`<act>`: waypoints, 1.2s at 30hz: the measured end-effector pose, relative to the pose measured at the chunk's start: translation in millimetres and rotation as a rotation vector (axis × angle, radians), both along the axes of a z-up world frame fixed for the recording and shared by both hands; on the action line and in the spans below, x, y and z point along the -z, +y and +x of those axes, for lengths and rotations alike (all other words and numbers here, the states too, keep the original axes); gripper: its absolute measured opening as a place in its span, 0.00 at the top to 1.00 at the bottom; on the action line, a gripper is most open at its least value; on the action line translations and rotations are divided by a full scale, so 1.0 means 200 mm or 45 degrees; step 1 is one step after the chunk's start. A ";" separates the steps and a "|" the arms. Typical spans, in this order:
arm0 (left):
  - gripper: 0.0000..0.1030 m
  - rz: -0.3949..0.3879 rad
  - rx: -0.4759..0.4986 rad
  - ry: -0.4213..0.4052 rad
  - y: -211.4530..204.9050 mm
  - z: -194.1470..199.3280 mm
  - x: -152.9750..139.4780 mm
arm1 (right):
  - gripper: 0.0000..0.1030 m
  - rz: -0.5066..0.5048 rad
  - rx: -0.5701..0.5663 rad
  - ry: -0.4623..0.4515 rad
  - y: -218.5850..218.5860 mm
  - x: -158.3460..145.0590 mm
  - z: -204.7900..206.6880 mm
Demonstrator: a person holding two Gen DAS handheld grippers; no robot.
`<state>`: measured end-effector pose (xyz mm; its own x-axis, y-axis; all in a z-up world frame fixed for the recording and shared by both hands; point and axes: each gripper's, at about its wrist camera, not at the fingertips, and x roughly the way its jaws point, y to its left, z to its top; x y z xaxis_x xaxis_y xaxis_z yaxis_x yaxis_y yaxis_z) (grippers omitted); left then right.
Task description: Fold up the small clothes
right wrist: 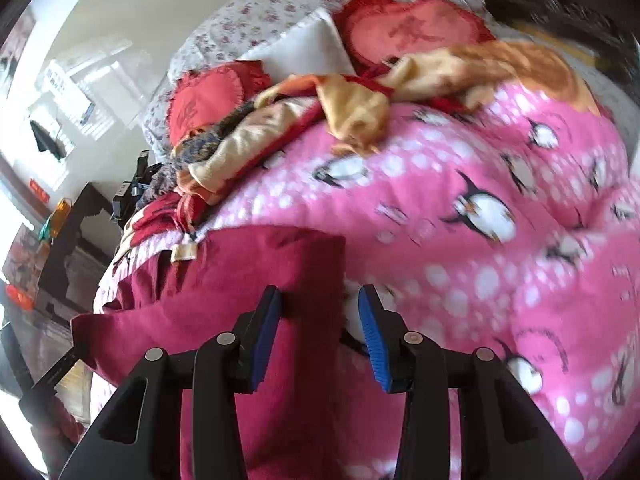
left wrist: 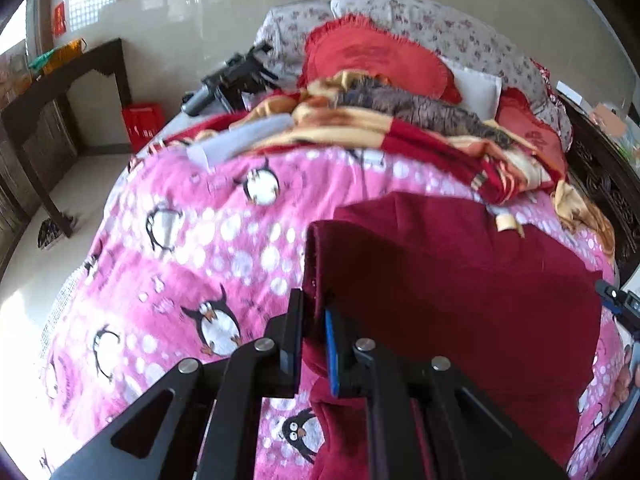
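Note:
A dark red garment [left wrist: 460, 280] lies on the pink penguin blanket [left wrist: 180, 240]. My left gripper [left wrist: 314, 312] is shut on the garment's left edge, which stands up between the fingers. In the right wrist view the same garment [right wrist: 240, 280] spreads to the left and below. My right gripper [right wrist: 320, 312] is open, with the garment's right edge lying between its blue pads [right wrist: 372, 340]. The right gripper's tip shows at the right edge of the left wrist view [left wrist: 620, 304].
A heap of red and orange bedding [left wrist: 420, 128] and red fringed cushions [left wrist: 372, 56] lie at the head of the bed. A black device [left wrist: 232, 80] sits at the far left of the bed. A dark wooden table [left wrist: 60, 92] stands left of the bed.

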<state>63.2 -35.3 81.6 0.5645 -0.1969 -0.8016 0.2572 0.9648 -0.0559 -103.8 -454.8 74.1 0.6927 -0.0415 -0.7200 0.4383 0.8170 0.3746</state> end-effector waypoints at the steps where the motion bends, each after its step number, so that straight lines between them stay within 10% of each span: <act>1: 0.91 0.027 0.006 -0.006 -0.01 -0.01 0.02 | 0.89 -0.044 -0.019 0.024 0.02 0.00 0.04; 5: 0.90 0.059 0.016 0.009 -0.04 -0.03 0.08 | 0.90 -0.169 -0.027 0.101 0.05 0.07 0.16; 23: 0.90 0.044 0.032 -0.020 -0.07 -0.10 0.02 | 0.80 0.206 -0.106 0.098 0.20 0.19 -0.22; 25: 0.90 0.041 0.032 -0.015 -0.08 -0.10 0.02 | 0.99 0.159 -0.122 0.100 0.19 0.20 -0.22; 32: 0.83 0.115 0.060 0.032 -0.13 -0.10 0.17 | 1.00 -0.043 -0.023 0.163 0.14 0.16 -0.34; 36: 0.74 0.082 0.064 0.007 -0.09 -0.10 0.15 | 1.00 0.052 0.042 0.170 0.06 0.20 -0.39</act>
<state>42.2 -54.0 52.4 0.5506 -0.1728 -0.8167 0.3049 0.9524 0.0041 -181.4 -442.2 34.0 0.5894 -0.0314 -0.8072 0.5128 0.7866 0.3439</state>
